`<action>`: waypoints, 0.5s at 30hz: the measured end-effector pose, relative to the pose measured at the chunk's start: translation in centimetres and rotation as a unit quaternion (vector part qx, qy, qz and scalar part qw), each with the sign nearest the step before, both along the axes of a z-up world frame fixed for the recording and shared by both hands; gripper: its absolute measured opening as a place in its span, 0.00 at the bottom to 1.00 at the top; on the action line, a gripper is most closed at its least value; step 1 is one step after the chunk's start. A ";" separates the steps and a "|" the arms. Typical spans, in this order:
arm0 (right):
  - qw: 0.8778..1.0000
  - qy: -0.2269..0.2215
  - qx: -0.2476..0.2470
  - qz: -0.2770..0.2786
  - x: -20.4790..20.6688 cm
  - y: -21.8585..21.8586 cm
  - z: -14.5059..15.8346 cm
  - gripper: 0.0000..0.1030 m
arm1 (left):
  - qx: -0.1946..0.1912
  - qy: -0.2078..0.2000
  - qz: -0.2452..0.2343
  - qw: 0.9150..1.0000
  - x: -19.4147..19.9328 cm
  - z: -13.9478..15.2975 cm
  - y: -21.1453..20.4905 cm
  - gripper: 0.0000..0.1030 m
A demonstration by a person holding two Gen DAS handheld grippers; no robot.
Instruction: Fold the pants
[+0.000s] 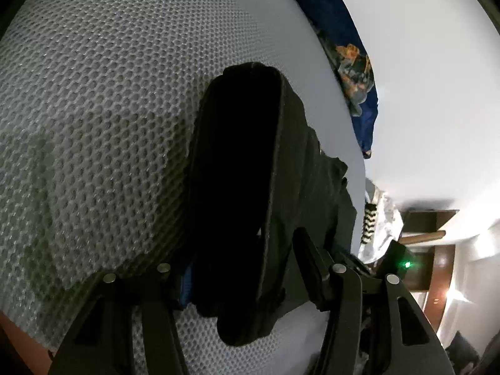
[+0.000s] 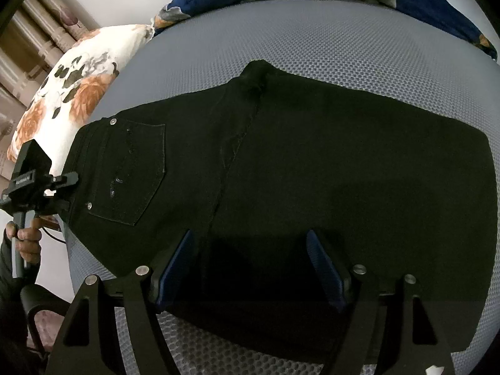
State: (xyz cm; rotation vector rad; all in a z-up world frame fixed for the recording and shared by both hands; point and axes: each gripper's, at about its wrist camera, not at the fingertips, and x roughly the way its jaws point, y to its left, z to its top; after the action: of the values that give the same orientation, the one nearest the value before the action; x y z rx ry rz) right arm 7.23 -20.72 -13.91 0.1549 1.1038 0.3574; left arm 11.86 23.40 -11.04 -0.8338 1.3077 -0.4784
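The left tool (image 1: 247, 268) is clenched on the black denim pants (image 2: 312, 162); the right tool (image 2: 250, 268), spread wide, should grip squarely before folding.

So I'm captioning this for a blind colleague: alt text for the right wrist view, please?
Black pants lie flat on a grey mesh mattress, back pocket up. The right tongs hover open above them; the left tongs meet the waistband. Floral pillows sit behind.
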 end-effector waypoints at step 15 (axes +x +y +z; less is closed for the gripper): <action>1.000 0.001 0.017 -0.011 -0.1 -0.3 0.3 0.70 | 0.149 -0.053 -0.035 0.987 0.5 4.5 -4.5 0.23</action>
State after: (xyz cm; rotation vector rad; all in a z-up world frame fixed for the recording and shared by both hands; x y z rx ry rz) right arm 7.14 -21.00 -13.61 0.1966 1.0972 0.3563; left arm 12.35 18.94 -6.54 -0.5088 1.2749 -0.3652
